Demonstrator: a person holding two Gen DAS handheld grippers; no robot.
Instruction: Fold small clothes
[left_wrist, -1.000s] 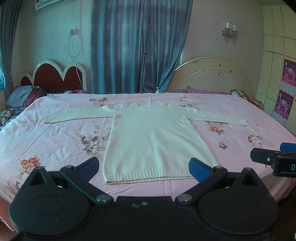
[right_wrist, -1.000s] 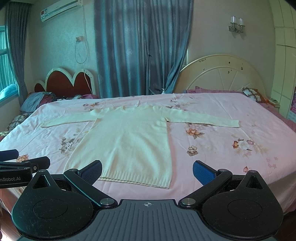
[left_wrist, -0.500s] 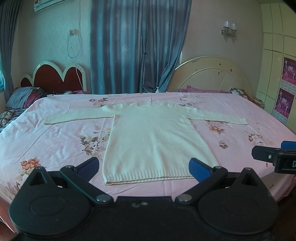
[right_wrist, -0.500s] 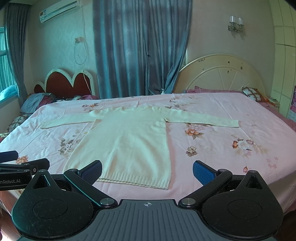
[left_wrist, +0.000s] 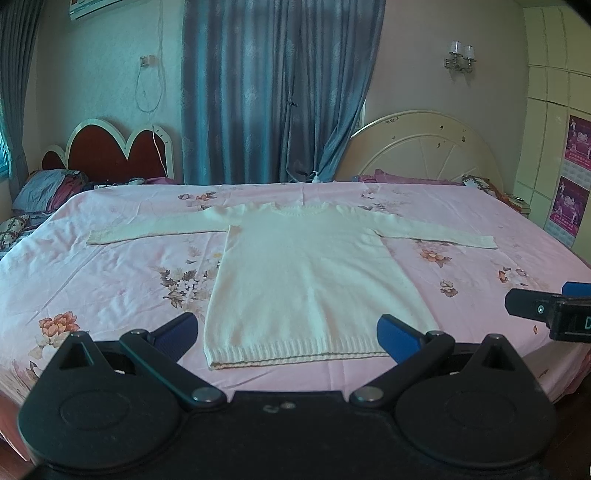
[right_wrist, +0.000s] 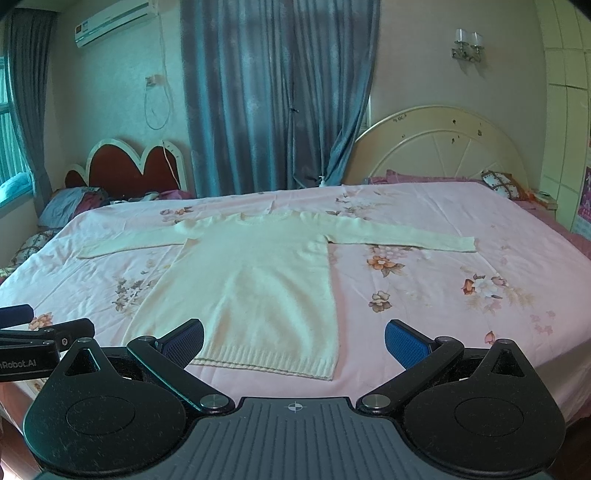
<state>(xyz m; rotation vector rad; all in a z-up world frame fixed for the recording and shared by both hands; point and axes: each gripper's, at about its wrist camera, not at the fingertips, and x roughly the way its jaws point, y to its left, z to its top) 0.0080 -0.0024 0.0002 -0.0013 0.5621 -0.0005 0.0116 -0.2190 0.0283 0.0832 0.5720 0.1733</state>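
Observation:
A cream knit sweater (left_wrist: 310, 273) lies flat on the pink floral bed sheet (left_wrist: 110, 280), hem toward me, both sleeves spread out sideways. It also shows in the right wrist view (right_wrist: 255, 280). My left gripper (left_wrist: 288, 334) is open and empty, hovering just before the hem, its blue pads (left_wrist: 397, 338) wide apart. My right gripper (right_wrist: 293, 341) is open and empty, near the hem's right corner. Each gripper shows at the edge of the other's view: the right one (left_wrist: 546, 308), the left one (right_wrist: 33, 332).
The bed (right_wrist: 480, 295) fills the room's middle, with two headboards (left_wrist: 424, 147) and blue curtains (left_wrist: 273, 92) behind. Pillows and bedding (left_wrist: 48, 192) pile at the far left. A wardrobe (left_wrist: 554, 129) stands at the right.
Both views have shifted very slightly; the grippers stay open and the sweater has not moved.

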